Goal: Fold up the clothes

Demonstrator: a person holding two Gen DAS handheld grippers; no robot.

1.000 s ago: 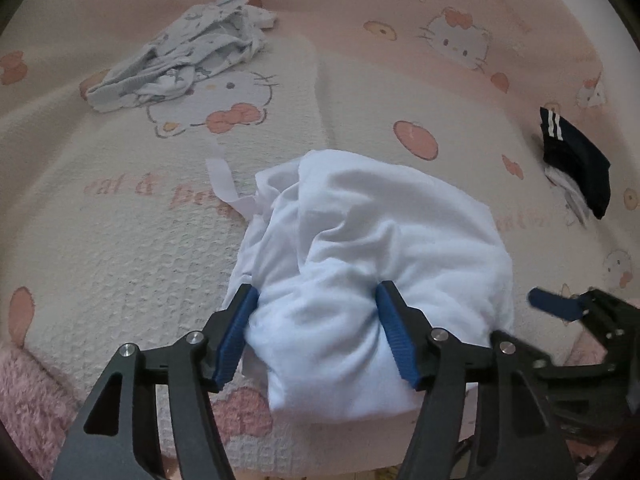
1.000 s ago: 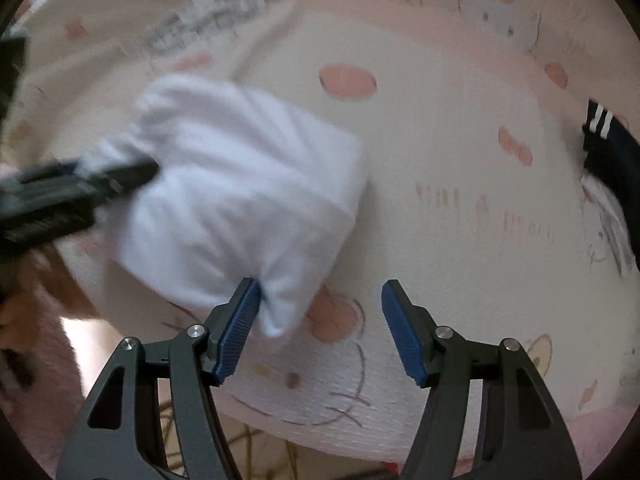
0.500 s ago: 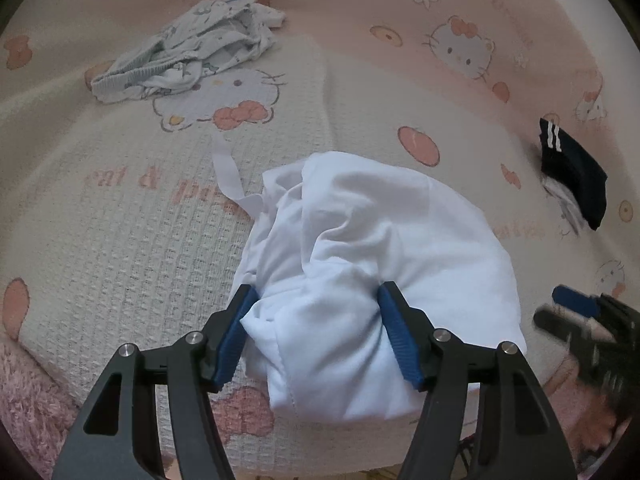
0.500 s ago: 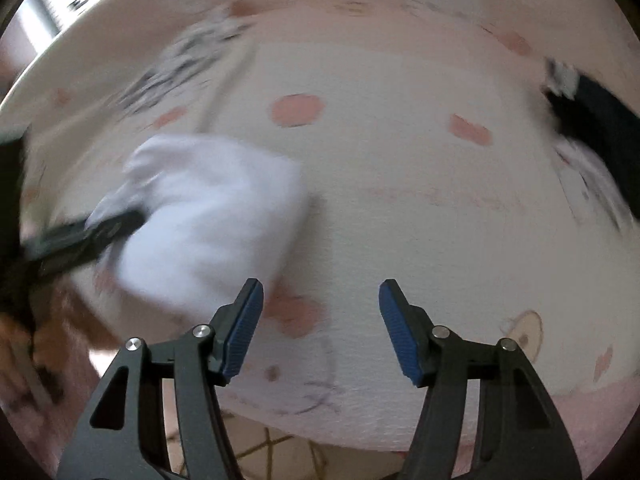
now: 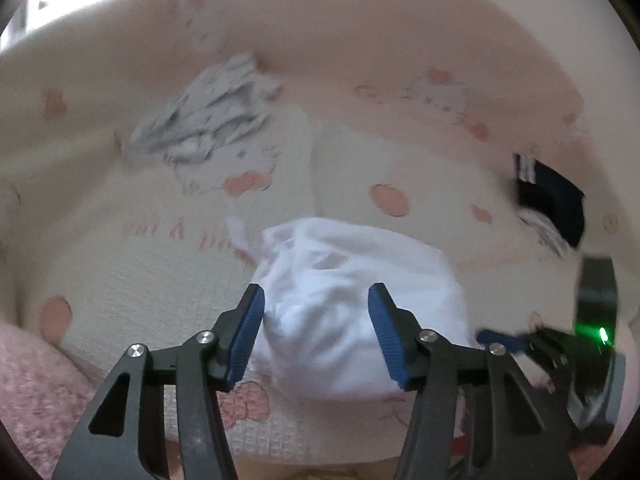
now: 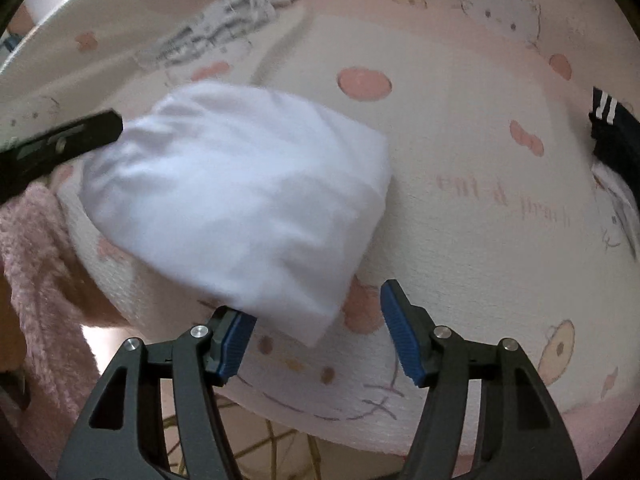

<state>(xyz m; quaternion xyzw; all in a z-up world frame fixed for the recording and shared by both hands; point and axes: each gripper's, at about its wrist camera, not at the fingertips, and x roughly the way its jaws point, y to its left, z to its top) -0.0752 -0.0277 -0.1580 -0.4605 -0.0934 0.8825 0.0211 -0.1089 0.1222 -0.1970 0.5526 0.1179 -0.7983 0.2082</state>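
- Bed covered by a cream waffle-weave blanket printed with pink bows and cartoon cats; a fuzzy pink throw hangs at the near edge.
- Bundled white cotton garment lies on the blanket near the front edge, loosely folded into a rounded packet, a narrow white strip trailing from its far left side.
- Left gripper: blue ribbed pads on either side of the bundle's near end, jaws closing, cloth between them. Left-wrist view is motion-blurred; pads look pressed into the fabric.
- Right gripper: jaws apart, nothing clamped. The bundle's near corner hangs over its left pad; the right pad stands clear over bare blanket.
- Crumpled grey-and-white patterned garment lies well back on the blanket, apart from the bundle.
- Dark navy garment with white stripes at the right edge, something pale beneath it.
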